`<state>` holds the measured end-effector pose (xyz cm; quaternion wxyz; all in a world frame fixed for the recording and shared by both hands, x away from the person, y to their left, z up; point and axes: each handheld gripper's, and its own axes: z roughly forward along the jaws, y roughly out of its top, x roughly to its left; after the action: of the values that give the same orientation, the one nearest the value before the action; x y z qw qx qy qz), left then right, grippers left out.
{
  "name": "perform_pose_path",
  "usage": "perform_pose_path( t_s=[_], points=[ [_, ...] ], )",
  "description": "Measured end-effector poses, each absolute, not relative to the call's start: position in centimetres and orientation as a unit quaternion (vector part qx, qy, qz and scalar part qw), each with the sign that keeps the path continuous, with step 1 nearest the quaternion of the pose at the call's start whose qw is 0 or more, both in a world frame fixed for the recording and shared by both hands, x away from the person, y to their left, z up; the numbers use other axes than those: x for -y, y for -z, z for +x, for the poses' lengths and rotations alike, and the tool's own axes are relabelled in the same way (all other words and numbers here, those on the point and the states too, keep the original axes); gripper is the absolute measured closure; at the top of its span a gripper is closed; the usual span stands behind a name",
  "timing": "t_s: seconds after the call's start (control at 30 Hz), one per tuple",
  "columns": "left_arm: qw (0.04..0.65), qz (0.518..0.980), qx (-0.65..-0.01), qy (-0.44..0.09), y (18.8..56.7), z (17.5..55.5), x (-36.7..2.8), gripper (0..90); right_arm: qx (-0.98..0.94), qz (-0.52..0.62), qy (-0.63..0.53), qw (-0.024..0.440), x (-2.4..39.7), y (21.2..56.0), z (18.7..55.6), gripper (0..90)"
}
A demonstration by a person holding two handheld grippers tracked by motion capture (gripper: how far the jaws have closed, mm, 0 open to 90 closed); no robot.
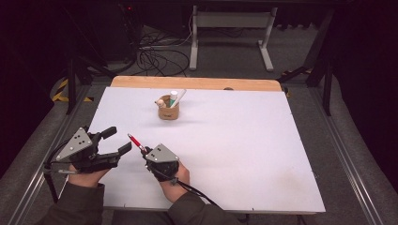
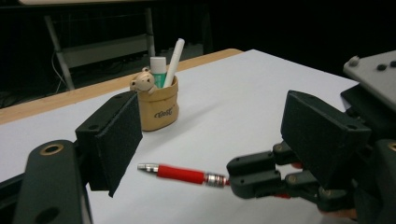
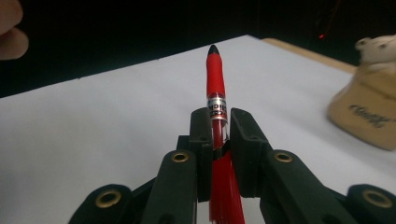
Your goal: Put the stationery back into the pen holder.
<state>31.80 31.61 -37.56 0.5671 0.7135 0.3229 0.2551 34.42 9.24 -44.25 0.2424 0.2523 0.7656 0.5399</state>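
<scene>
In the high view, the right gripper point(image 1: 142, 149) at lower centre clamped a red pen point(image 1: 136, 141); the left gripper point(image 1: 116, 140) at lower left stood apart, empty. A holder point(image 1: 168, 112) sat at upper centre. In the left gripper view, the pen point(image 2: 180, 173) lay level at lower centre. In the right gripper view, the pen point(image 3: 215, 81) pointed up from the closed jaws.

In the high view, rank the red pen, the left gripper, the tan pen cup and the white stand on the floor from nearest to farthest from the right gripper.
1. Red pen, clamped in the right gripper.
2. Left gripper, just to its left, jaws open.
3. Tan pen cup, farther back near the table's far edge.
4. White stand, on the floor beyond the table.
</scene>
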Motion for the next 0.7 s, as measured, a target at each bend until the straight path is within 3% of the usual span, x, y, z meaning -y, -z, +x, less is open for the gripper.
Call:
perform_pose_path(
  t_s=[0.7],
  points=[
    [0.584, 0.721, -0.294, -0.229, 36.7, 32.7, -27.8, 23.9, -0.656, 0.229, -0.638, 0.331, -3.7, 41.8, 32.3, 80.3]
  ],
)
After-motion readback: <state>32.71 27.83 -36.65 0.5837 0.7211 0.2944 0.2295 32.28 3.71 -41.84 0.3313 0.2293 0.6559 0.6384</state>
